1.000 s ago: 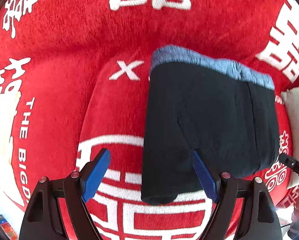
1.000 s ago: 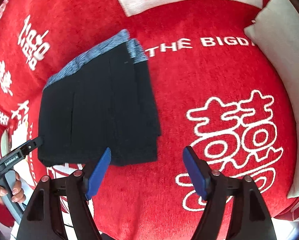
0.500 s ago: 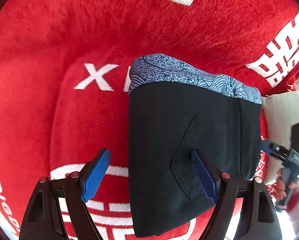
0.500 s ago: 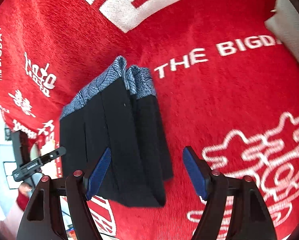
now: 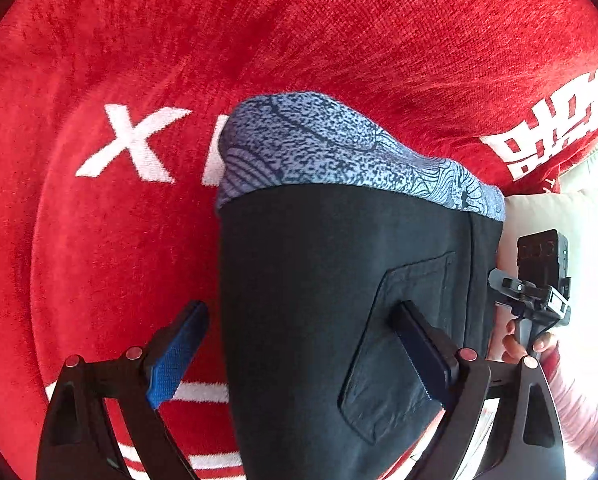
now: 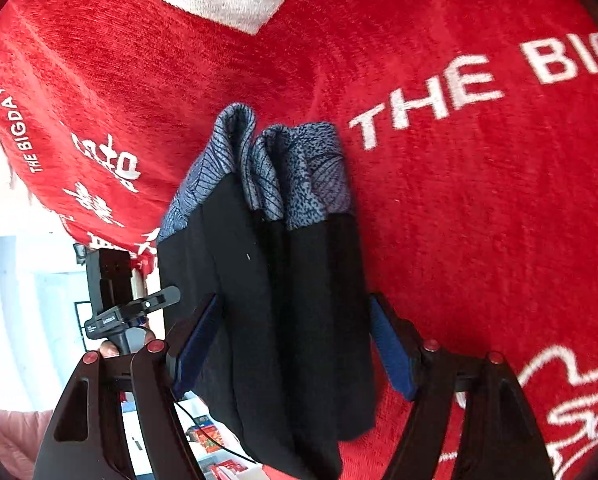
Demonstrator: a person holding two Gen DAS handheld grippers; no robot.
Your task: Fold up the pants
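The black pants (image 5: 323, 288) lie folded in a narrow stack on the red blanket (image 5: 99, 240), the blue patterned waistband (image 5: 339, 152) at the far end. My left gripper (image 5: 299, 356) is open and straddles the stack's left part, its right finger over the back pocket (image 5: 399, 344). In the right wrist view the pants (image 6: 283, 300) show several folded layers, and my right gripper (image 6: 295, 344) is open with one finger on each side of the stack. Neither holds cloth.
The red blanket (image 6: 459, 200) with white lettering covers the whole surface. A cream pillow (image 5: 547, 216) lies at the right edge. The right gripper's handle and hand (image 5: 535, 304) show beside the pants; the left one (image 6: 119, 312) shows at the blanket's edge.
Both grippers have moved forward and down over the folded pants, from beside the stack to straddling it. The pants have not visibly shifted. Both stay open.
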